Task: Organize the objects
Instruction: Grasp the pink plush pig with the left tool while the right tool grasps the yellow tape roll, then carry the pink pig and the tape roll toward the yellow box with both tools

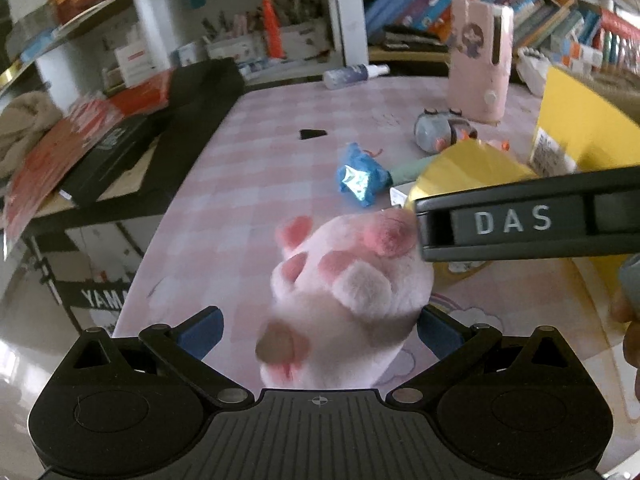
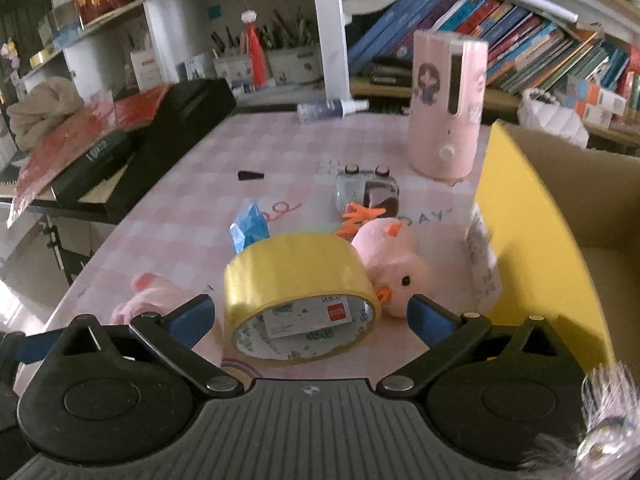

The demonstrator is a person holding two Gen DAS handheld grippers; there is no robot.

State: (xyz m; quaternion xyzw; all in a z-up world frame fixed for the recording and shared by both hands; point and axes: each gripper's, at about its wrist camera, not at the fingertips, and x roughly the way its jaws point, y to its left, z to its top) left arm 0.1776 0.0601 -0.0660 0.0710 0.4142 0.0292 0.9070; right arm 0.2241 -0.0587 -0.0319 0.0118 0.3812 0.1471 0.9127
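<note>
The right gripper [image 2: 310, 314] has its jaws wide open around the tape [image 2: 298, 300] on the counter [image 2: 192, 216]. The left gripper [image 1: 320, 330] jaws look open around the paw [image 1: 344, 300]. The duck [image 2: 394, 268], at two o'clock of the tape, could get pinched too.

From my left wrist view, the letters "DAS" [image 1: 513, 221] stand in white on the dark bar of the other gripper [image 1: 528, 216], at about three o'clock. At eight o'clock, white letters "YAMA" [image 1: 105, 299], cut off, show on a black stand below the table edge. From my right wrist view, "DAY" [image 2: 425, 217] is written on the pink checked tablecloth [image 2: 280, 152], at about one o'clock.
</note>
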